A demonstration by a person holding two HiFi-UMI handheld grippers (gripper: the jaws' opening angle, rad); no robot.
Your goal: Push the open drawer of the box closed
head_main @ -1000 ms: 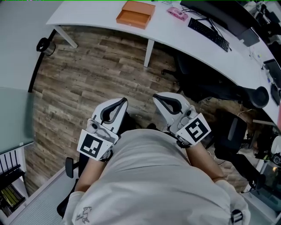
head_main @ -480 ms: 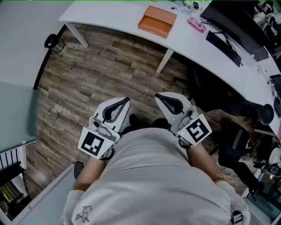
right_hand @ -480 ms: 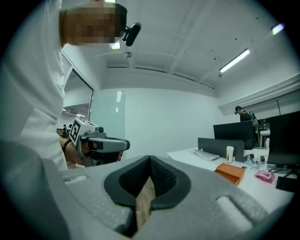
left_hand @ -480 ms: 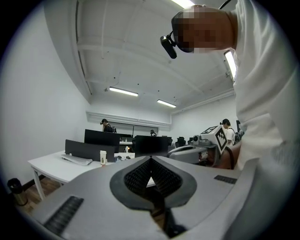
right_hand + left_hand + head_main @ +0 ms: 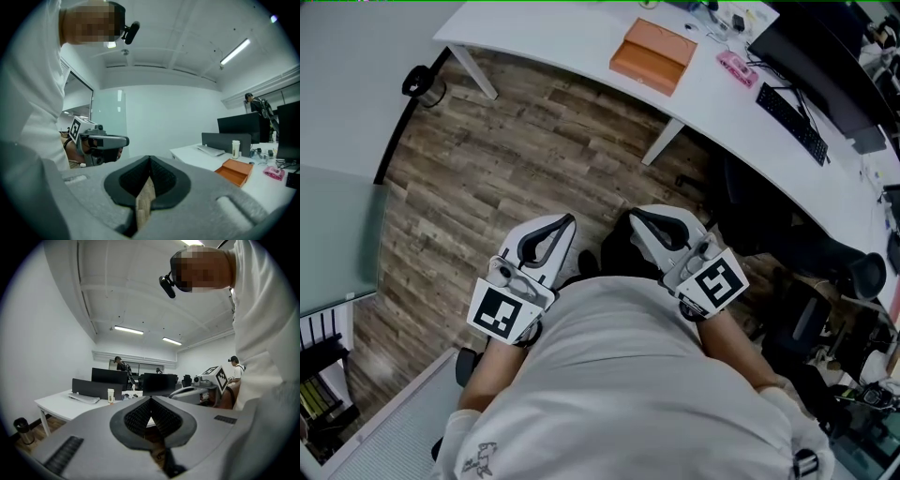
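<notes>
The orange box (image 5: 657, 49) stands on the white desk (image 5: 553, 33) at the far top of the head view, its drawer (image 5: 638, 68) pulled out toward me; it also shows in the right gripper view as the orange box (image 5: 236, 171). My left gripper (image 5: 566, 221) and right gripper (image 5: 632, 215) are held close to my chest above the wooden floor, far short of the desk. Both point forward, jaws together, with nothing between them. The left gripper (image 5: 150, 400) looks toward the desks; the right gripper (image 5: 149, 161) looks toward the box.
A keyboard (image 5: 795, 120), a monitor (image 5: 825, 66) and a pink item (image 5: 737, 67) lie right of the box. Black office chairs (image 5: 769, 225) stand under the desk at right. A small black bin (image 5: 422, 84) sits by the left desk leg. A glass partition (image 5: 337, 234) is at left.
The view has shifted: the desk and orange box now sit lower and further right in the head view. Both grippers stay shut, held the same way at my chest.
</notes>
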